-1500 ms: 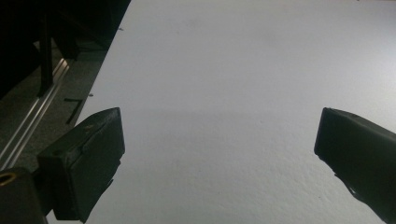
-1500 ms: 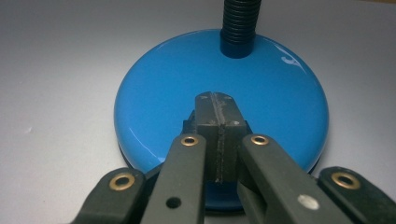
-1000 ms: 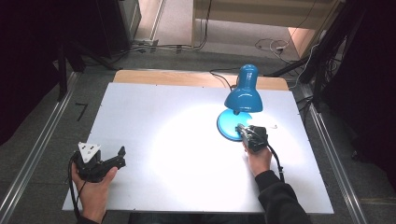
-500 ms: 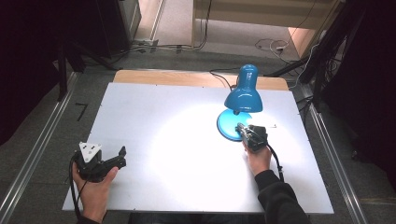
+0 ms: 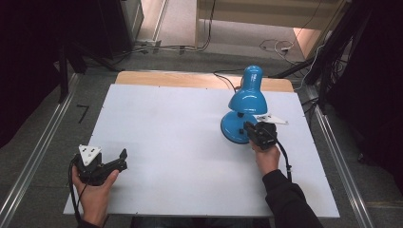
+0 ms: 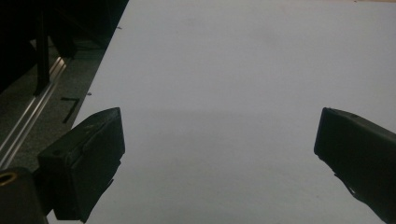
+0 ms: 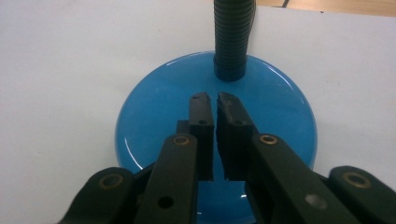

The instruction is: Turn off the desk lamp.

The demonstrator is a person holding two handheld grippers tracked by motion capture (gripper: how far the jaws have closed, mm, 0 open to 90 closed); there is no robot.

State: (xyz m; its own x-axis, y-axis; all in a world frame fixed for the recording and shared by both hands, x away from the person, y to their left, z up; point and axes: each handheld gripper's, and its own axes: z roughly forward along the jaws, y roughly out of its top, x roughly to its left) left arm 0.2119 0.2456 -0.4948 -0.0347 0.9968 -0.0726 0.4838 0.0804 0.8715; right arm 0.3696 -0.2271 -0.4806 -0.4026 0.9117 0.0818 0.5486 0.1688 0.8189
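From above, I see the blue lamp [image 5: 244, 111] at the far right of the worktop [image 5: 180, 142], my right gripper [image 5: 248, 127] at its base. My left gripper [image 6: 219, 154] fingers stand wide open, holding nothing. My right fingers [image 7: 201, 122], just opening, show a narrow gap above the base, holding nothing.

I see the blue desk lamp [image 5: 247, 107] standing upright at the table's far right, shade tilted down, unlit.

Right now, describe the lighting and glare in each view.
High view: white table evenly lit, surroundings dark. Left gripper view: dim, grey cast. Right gripper view: soft glare streaks on the blue lamp base.
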